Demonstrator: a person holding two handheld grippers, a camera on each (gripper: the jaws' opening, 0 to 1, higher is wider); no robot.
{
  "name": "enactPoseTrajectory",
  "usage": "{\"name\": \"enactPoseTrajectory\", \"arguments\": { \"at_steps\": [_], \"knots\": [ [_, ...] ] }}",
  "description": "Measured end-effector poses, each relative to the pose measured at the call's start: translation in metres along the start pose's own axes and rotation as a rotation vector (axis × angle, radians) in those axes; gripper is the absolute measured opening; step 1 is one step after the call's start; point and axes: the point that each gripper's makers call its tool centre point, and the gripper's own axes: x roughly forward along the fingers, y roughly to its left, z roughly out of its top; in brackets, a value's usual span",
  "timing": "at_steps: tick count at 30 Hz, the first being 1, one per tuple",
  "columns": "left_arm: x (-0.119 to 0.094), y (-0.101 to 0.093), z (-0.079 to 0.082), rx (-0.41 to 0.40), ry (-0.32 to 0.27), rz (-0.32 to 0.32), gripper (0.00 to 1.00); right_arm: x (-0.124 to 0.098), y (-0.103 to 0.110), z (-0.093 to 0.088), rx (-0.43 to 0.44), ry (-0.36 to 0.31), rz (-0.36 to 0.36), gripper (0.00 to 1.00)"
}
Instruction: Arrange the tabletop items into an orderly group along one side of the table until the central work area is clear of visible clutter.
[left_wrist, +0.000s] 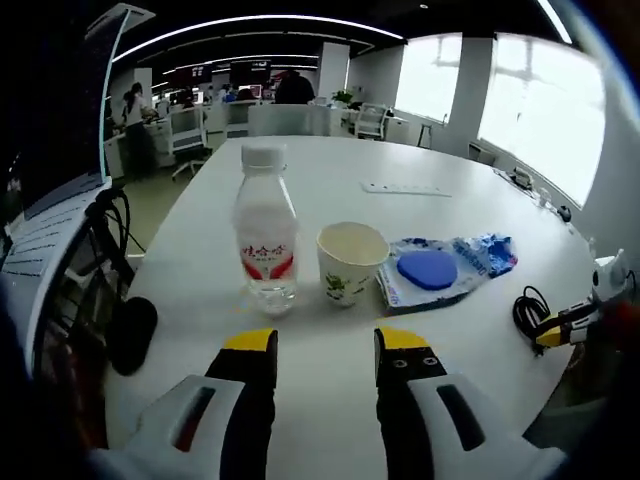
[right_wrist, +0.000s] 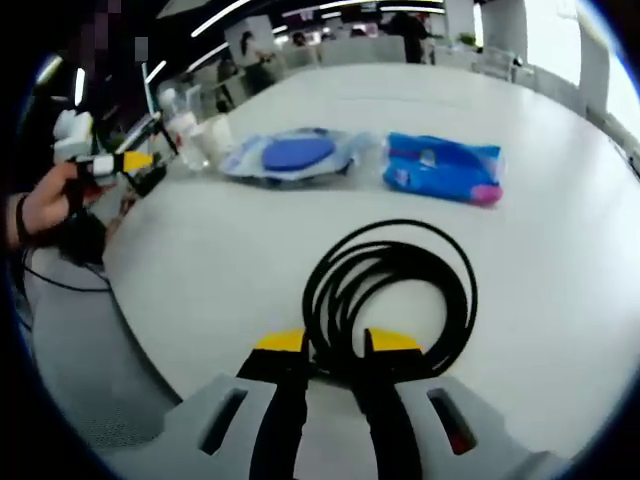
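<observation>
In the left gripper view, the left gripper (left_wrist: 326, 355) hovers over the white table (left_wrist: 330, 420) with its yellow-tipped jaws spread apart and nothing between them. Take the paper cup (left_wrist: 350, 262) as the landmark: it stands upright just beyond the jaws. The water bottle (left_wrist: 266, 243) (white cap, red label) stands upright just beside the cup on its left. On the cup's right, a clear plastic packet holding a blue disc (left_wrist: 427, 269) lies flat, touching or almost touching the cup. Farther right of the cup, near the table edge, sits a coiled black cable (left_wrist: 528, 308), with the right gripper (left_wrist: 578, 318) at it. Well beyond the cup a white power strip (left_wrist: 405, 189) lies on the table.

In the right gripper view, the right gripper (right_wrist: 333, 345) has its jaws pinched on the near edge of the coiled black cable (right_wrist: 390, 285). Beyond the coil lies a blue wipes packet (right_wrist: 442, 166), apart from the disc packet (right_wrist: 292, 156).
</observation>
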Motion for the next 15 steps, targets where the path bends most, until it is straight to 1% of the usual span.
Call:
{"name": "enactPoseTrajectory", "arguments": {
  "at_steps": [7,10,11,12,15],
  "knots": [
    [-0.006,-0.008,-0.008,0.023,0.015,-0.024,0.38,0.002,-0.001,0.001,0.001,0.002,0.001,0.16],
    [-0.01,-0.015,-0.013,0.067,0.024,-0.046,0.38,0.004,0.0,0.004,0.001,-0.003,0.004,0.12],
    [-0.011,-0.016,-0.014,0.069,0.026,-0.052,0.38,0.005,0.0,0.005,0.0,-0.002,0.006,0.09],
    [-0.012,-0.018,-0.015,0.069,0.026,-0.056,0.38,0.006,0.0,0.005,-0.002,-0.002,0.007,0.08],
    [-0.014,-0.02,-0.023,0.06,0.039,-0.068,0.38,0.01,0.001,0.009,0.001,-0.007,0.013,0.07]
  ]
}}
